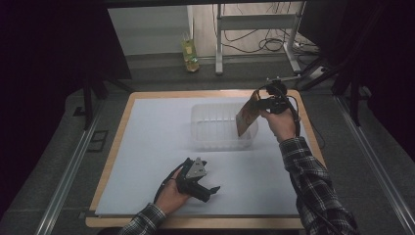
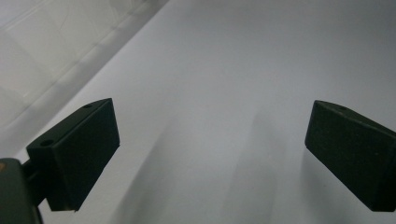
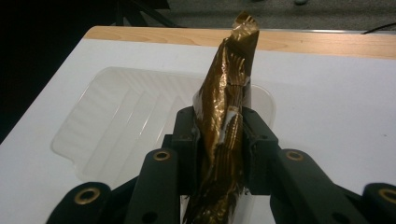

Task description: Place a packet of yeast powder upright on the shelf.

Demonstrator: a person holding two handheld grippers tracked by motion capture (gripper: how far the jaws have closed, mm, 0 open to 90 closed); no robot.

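Fingers, right gripper (image 3: pixel 219 140): closed hard on a gold foil packet (image 3: pixel 226 116), pinched across its middle, upper end sticking up crumpled past the fingertips, lower end hanging below them. Fingers (image 2: pixel 74 154), left gripper (image 1: pixel 211 189): spread wide, nothing between them, resting low on the white sheet (image 1: pixel 156 147) well apart from the packet.

Risks, largest first:
1. Packet misses the tub. It hangs at the tub's right end, over the rim rather than the middle; let go here and it may land on the edge or topple outside.
2. Tub shifts. It looks light and thin-walled, and no finger steadies it; a knock from the right gripper coming down could push it across the sheet.
3. Packet slips or twists. Foil is slick and the grip is narrow.
4. Packet crushed. A tight pinch may dent what is inside.

Containers:
- Clear plastic tub (image 1: pixel 215 127): beyond and beneath the right fingertips, ribbed floor, appears empty.
- Gold foil packet: looks sealed, contents hidden.
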